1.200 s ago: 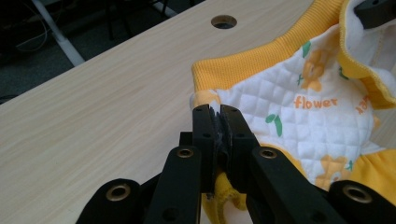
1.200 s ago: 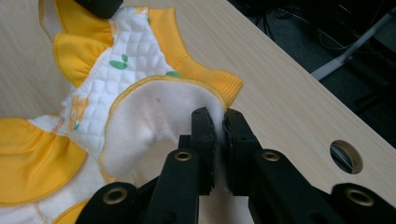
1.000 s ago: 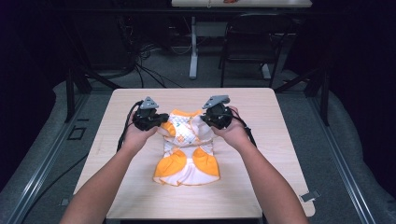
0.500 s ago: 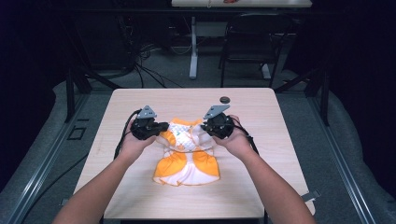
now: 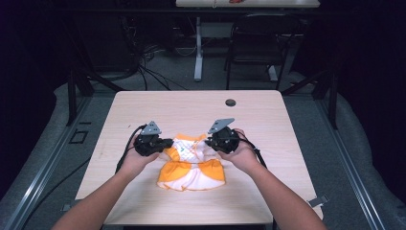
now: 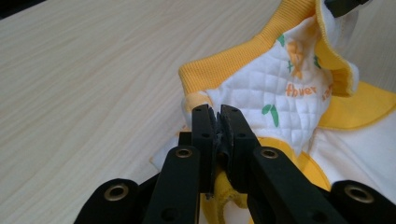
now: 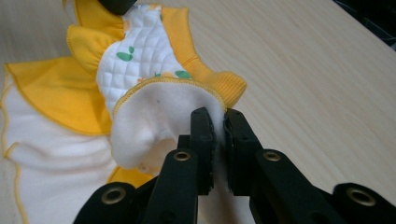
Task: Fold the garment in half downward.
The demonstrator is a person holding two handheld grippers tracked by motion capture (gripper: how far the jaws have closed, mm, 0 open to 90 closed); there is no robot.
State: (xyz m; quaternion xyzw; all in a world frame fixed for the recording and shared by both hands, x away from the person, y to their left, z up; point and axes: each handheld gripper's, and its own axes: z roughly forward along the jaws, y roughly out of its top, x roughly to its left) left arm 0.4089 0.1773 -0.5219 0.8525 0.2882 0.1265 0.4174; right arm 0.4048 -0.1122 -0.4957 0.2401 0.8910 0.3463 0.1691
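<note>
Both grippers had drawn the garment's [image 5: 191, 165] top edge nearer the person; left gripper [image 6: 218, 128] and right gripper [image 7: 218, 135] pinched thin fabric, which could slip free.

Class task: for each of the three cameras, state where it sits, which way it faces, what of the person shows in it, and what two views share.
High view: above the person's side, facing forward and down on the table; forearms, hands and both hand-held grippers show.
Left gripper view: rides the left hand-held gripper, looking along its jaws clamped on the garment.
Right gripper view: rides the right hand-held gripper, jaws clamped on the white lining.
Shared: both gripper views show the same yellow-and-white garment on the wooden tabletop.
</note>
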